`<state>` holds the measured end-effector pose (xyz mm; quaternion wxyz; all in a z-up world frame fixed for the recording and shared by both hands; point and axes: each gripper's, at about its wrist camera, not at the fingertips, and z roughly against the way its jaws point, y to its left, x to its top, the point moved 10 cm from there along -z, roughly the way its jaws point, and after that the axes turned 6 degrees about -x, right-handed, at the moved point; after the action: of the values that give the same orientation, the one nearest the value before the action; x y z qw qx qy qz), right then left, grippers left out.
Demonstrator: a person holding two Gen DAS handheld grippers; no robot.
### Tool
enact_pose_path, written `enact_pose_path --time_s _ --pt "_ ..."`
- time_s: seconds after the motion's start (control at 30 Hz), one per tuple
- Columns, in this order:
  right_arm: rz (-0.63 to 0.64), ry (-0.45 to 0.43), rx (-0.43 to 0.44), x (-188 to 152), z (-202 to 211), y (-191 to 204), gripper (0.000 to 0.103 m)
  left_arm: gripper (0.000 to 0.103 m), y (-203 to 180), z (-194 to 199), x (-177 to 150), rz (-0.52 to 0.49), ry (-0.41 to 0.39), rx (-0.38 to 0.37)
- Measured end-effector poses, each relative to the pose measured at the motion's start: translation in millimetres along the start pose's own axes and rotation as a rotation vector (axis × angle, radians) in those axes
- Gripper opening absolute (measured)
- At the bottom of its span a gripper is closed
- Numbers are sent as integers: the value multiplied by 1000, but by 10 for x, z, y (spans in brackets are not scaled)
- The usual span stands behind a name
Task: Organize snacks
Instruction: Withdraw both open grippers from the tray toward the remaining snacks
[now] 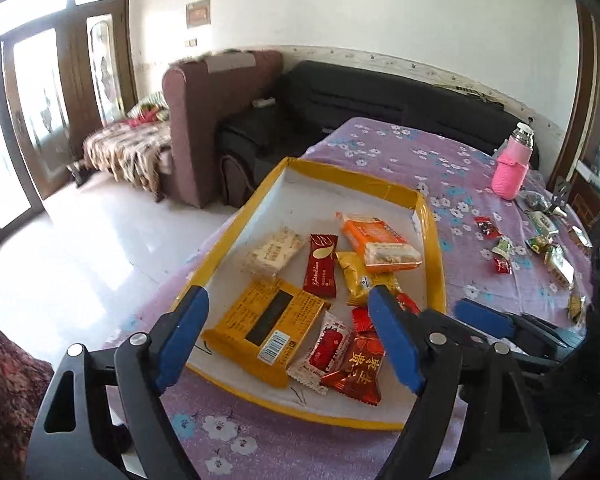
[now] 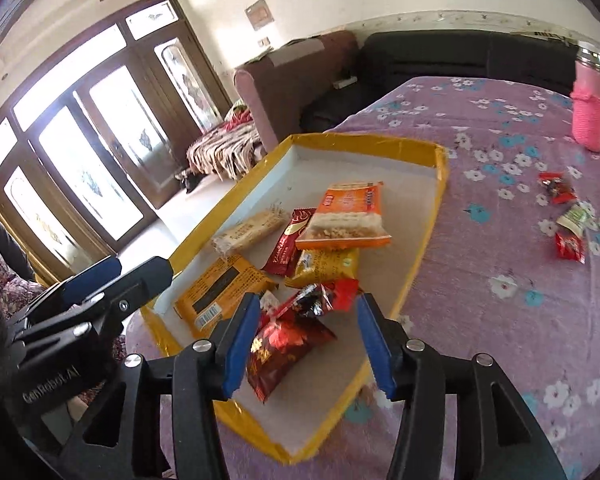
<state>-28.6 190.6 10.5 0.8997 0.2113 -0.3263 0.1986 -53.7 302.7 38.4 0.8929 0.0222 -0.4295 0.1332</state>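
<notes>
A yellow-rimmed white tray [image 1: 436, 248] [image 2: 424, 240] lies on the purple flowered tablecloth. It holds a large yellow packet [image 1: 264, 320], a dark red bar [image 1: 320, 266], an orange packet [image 1: 380, 244], a pale cracker packet [image 1: 274, 252] and red candies [image 1: 356, 368]. My left gripper [image 1: 288, 293] hovers open over the tray's near end with nothing between its pads. My right gripper [image 2: 308, 300] is open too; a dark red packet [image 2: 288, 344] and a red-black candy [image 2: 324, 294] lie in the tray under its jaws. Loose red candies [image 2: 570, 246] and a green one [image 2: 578, 216] lie on the cloth to the right.
A pink-sleeved bottle [image 1: 514, 168] [image 2: 590, 112] stands at the far right of the table among more wrapped snacks [image 1: 540, 244]. The tray's left side sits at the table's edge above the floor. A black sofa [image 1: 360, 96] and a brown armchair [image 1: 204, 120] stand beyond.
</notes>
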Motion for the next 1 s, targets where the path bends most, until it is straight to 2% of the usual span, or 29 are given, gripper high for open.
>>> enact_pose_path --time_s 0.17,0.37,0.67,1.0 --pt "-22 -32 -31 -107 205 -181 57 83 -244 127 -4 -88 -24 30" --pt "-81 -42 -54 -256 398 -441 59 83 -528 217 -54 -167 -25 31" --pt "-139 -46 -67 -395 506 -711 62 83 -745 255 -112 -214 -7 20" --pt "-189 -22 -76 -513 442 -892 63 83 -849 175 -179 -236 23 15"
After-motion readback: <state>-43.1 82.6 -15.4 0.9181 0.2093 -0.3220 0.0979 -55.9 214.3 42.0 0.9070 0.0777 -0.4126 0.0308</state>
